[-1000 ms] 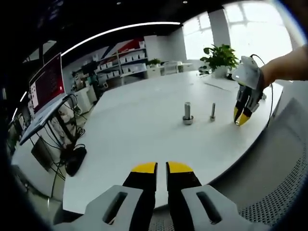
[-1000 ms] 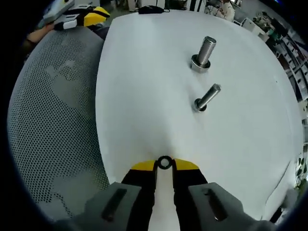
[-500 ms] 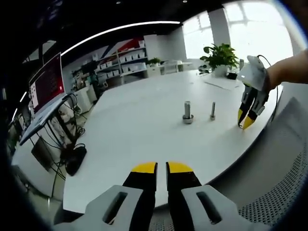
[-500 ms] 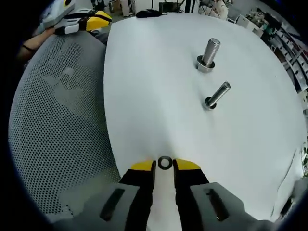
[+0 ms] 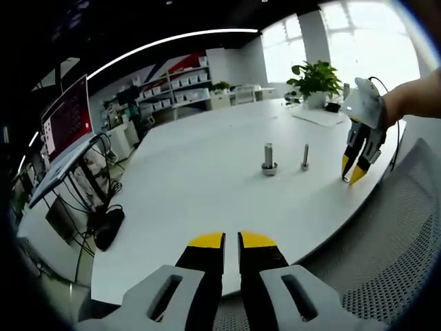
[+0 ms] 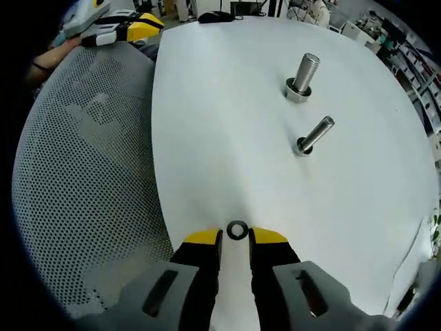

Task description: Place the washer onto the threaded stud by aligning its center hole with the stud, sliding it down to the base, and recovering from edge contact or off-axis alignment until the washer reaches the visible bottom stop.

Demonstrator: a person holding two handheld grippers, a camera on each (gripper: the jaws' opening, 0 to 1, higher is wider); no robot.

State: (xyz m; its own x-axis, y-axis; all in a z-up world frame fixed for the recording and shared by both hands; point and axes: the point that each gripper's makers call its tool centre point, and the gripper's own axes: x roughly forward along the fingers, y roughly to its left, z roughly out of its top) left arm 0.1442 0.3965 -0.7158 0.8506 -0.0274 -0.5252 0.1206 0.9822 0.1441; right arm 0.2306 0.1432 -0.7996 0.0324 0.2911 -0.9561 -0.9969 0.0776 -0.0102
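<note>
While no writing reads, right tool [image 6: 236,236] pinches washer [image 6: 236,229].

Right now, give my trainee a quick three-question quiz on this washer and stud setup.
1. True or false: the washer already sits on a stud.
2. Which is thicker: A, the far stud, or B, the near stud?
3. Fill in: the right gripper pinches the ____ at its tips.

Key: 1 false, it is held over the white table. 2 A. 3 washer. The left gripper holds nothing.
</note>
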